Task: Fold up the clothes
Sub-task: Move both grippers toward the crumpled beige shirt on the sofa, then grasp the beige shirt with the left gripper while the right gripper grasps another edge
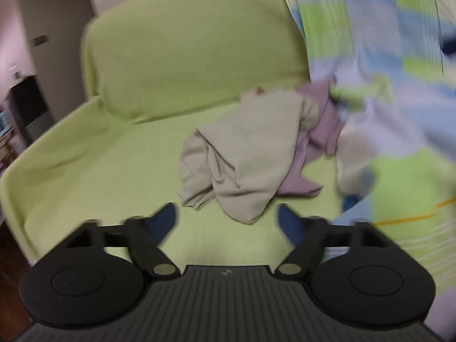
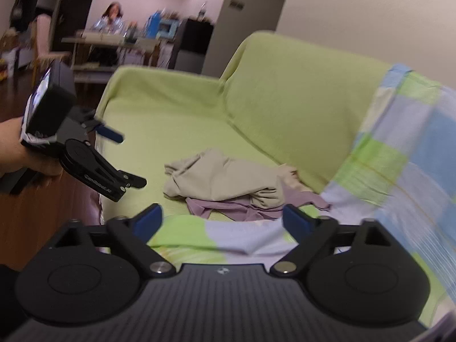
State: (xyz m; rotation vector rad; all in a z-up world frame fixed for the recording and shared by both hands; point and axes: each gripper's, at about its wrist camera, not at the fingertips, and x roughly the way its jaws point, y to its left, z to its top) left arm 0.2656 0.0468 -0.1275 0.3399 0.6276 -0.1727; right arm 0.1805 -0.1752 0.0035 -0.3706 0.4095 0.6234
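A crumpled beige garment lies on the green sofa seat, partly over a mauve garment. My left gripper hovers just in front of the beige heap, open, with only seat showing between its blue pads. In the right wrist view the beige garment and the mauve garment lie mid-seat. My right gripper is open above a corner of the checked blue, green and white sheet, not gripping it. The left gripper, held by a hand, shows at left, open.
The checked sheet drapes over the sofa's right side and backrest. Beyond the sofa's left arm stand a cluttered table, a chair and a dark cabinet; a person sits far back. Dark wood floor lies at left.
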